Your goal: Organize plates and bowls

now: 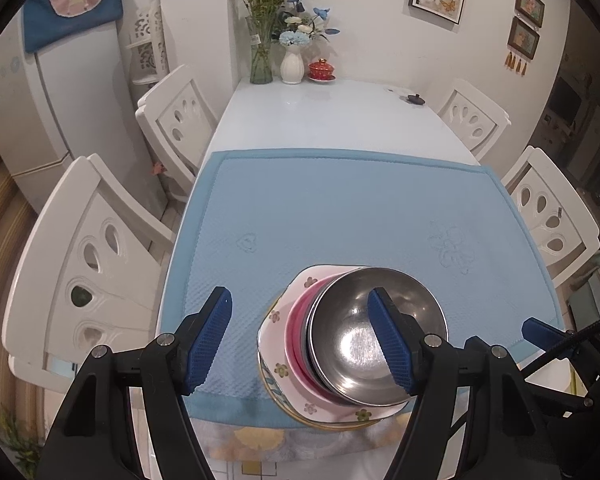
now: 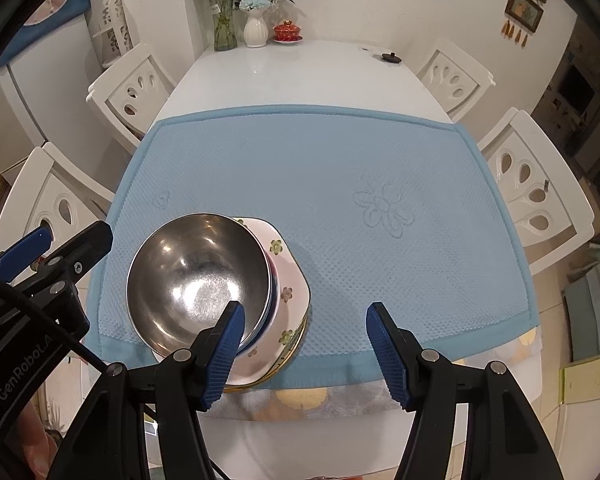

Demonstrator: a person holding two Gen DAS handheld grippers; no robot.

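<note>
A steel bowl (image 1: 376, 340) sits on top of a stack: a pink bowl (image 1: 294, 340), then a white floral plate (image 1: 276, 316) on gold-rimmed plates, at the near edge of the blue mat (image 1: 340, 208). My left gripper (image 1: 300, 344) is open, above the stack's left side, holding nothing. My right gripper (image 2: 304, 354) is open and empty, its left finger over the steel bowl's (image 2: 196, 276) near rim, the floral plate (image 2: 288, 280) just left of its gap. Each gripper shows in the other's view, the right one (image 1: 540, 332) and the left one (image 2: 40, 252).
The white table (image 1: 320, 116) carries a green glass vase (image 1: 260, 56), a white vase (image 1: 292, 64), a red lidded cup (image 1: 322, 69) at the far end and a small dark lid (image 1: 415, 99) at far right. White chairs (image 1: 80, 264) stand along both sides.
</note>
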